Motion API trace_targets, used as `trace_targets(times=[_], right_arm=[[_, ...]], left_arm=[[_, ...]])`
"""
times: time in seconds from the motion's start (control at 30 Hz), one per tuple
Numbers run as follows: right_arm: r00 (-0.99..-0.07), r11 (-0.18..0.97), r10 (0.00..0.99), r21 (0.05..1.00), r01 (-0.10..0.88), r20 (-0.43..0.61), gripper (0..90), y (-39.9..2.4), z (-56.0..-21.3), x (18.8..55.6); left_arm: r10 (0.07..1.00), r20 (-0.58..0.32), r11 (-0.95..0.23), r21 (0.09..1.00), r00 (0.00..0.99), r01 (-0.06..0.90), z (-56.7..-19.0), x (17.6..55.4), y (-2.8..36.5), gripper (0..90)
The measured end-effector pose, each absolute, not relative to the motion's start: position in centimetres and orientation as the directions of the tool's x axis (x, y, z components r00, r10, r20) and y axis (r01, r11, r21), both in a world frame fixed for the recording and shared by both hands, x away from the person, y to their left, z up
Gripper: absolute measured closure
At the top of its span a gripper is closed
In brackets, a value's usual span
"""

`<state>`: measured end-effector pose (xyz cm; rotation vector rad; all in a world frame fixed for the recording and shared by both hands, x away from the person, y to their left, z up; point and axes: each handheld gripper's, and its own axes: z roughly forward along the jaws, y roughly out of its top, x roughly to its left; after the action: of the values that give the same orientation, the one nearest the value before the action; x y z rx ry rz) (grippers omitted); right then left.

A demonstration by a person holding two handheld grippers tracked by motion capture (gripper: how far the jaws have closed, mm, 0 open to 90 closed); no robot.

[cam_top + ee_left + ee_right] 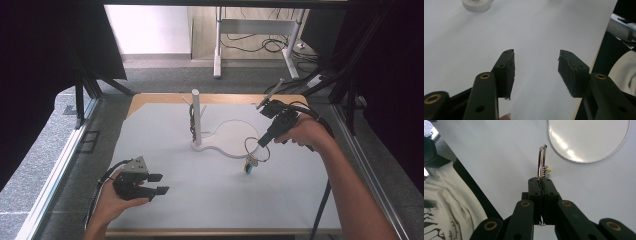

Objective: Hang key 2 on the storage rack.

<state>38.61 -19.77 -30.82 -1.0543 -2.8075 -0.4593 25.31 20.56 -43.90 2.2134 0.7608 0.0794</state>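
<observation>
At the near left of the white-covered bench, one hand is holding the left tool low over the sheet, its two jaws standing wide apart with bare bench between them. In the left gripper view that same left tool is gaping over plain white surface, and a corner of the stand's base is showing at the top edge. Toward the middle, one white stand with a single upright post is rising from a flat base that is widening rightward into one round white disc. Just in front of the disc, one metal ring is hanging from the right tool, with a small tag dangling below it close to the sheet. The right tool is clenching the ring edge-on between its closed jaws, the disc lying beyond. The right hand is gripping the tool from the far right.
</observation>
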Motion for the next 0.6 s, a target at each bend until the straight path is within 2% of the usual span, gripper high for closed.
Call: trace_targets(times=[0.6], right_arm=[[-0.736,0.691,0.650,0.256,0.676,0.187,87.9,-18.5,-29.6,40.8]], left_arm=[[0.539,-0.174,-0.519,0.702,0.824,0.487,-43.7,25.2,20.6,48.0]])
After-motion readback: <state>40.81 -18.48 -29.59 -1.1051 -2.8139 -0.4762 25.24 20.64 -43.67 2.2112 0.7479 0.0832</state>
